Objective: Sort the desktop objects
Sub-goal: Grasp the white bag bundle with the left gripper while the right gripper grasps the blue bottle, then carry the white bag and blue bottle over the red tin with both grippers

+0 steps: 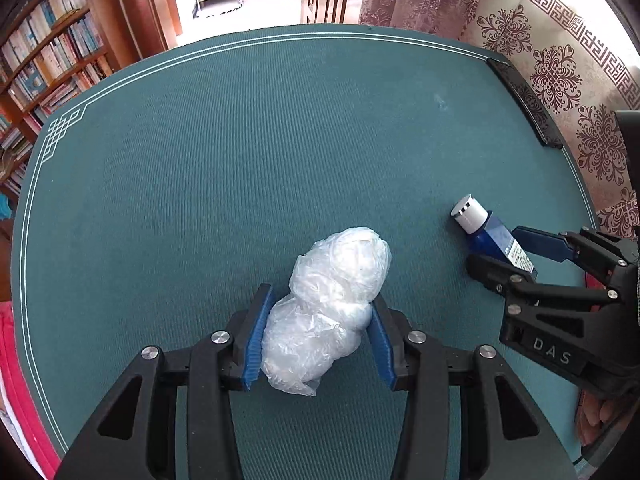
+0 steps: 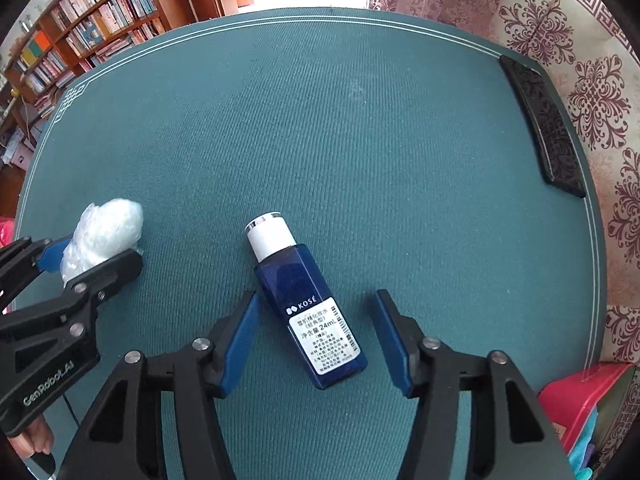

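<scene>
left gripper (image 1: 318, 330) clamps the crumpled plastic wad (image 1: 332, 312), lower centre of frame, pads pressed to both sides, likely so it can be lifted whole. right gripper (image 2: 316, 336) spread wide, straddling the blue bottle (image 2: 306, 308) lying flat on the green mat (image 2: 360, 140), lower centre, neither pad touching.
</scene>
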The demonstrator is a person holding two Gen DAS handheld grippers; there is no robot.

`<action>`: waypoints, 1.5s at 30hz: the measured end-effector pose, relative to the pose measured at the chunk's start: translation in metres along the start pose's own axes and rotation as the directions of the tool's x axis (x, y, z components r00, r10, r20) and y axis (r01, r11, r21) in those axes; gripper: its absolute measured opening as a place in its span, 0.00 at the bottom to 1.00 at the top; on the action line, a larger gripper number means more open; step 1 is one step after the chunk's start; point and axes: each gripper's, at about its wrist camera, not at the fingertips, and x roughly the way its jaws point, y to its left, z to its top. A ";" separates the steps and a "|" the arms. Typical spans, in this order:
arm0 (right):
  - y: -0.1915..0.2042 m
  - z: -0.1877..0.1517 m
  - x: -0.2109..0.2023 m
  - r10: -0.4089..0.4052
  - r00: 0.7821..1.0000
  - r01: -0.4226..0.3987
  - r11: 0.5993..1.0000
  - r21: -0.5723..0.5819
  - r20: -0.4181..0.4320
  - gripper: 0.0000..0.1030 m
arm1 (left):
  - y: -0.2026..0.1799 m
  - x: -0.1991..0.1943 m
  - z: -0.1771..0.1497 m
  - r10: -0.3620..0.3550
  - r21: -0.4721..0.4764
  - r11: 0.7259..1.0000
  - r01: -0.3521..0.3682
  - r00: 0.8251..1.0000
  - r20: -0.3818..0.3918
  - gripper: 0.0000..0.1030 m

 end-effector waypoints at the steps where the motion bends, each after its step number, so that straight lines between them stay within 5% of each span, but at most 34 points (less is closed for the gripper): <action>1: 0.002 -0.001 -0.001 0.004 1.000 -0.004 1.000 -0.009 0.005 0.50 | 0.000 -0.001 -0.006 0.001 -0.005 1.000 -0.001 1.000 -0.005 0.47; 5: 0.007 -0.009 -0.006 0.020 1.000 -0.020 0.999 -0.027 -0.003 0.31 | -0.004 -0.005 -0.022 0.015 -0.008 1.000 -0.016 1.000 -0.025 0.47; 16: -0.038 -0.071 -0.060 0.100 0.994 -0.103 0.987 0.123 0.032 0.31 | -0.049 -0.034 -0.040 0.013 0.028 1.000 -0.012 1.000 -0.010 0.47; 32: -0.155 -0.173 -0.176 -0.024 0.986 -0.029 0.951 0.309 0.168 0.31 | -0.221 -0.064 -0.036 -0.086 0.249 0.966 0.074 0.996 0.037 0.47; 45: -0.222 -0.268 -0.205 -0.095 0.984 0.028 0.917 0.398 0.151 0.31 | -0.367 -0.103 -0.035 -0.175 0.451 0.882 0.134 0.983 0.051 0.47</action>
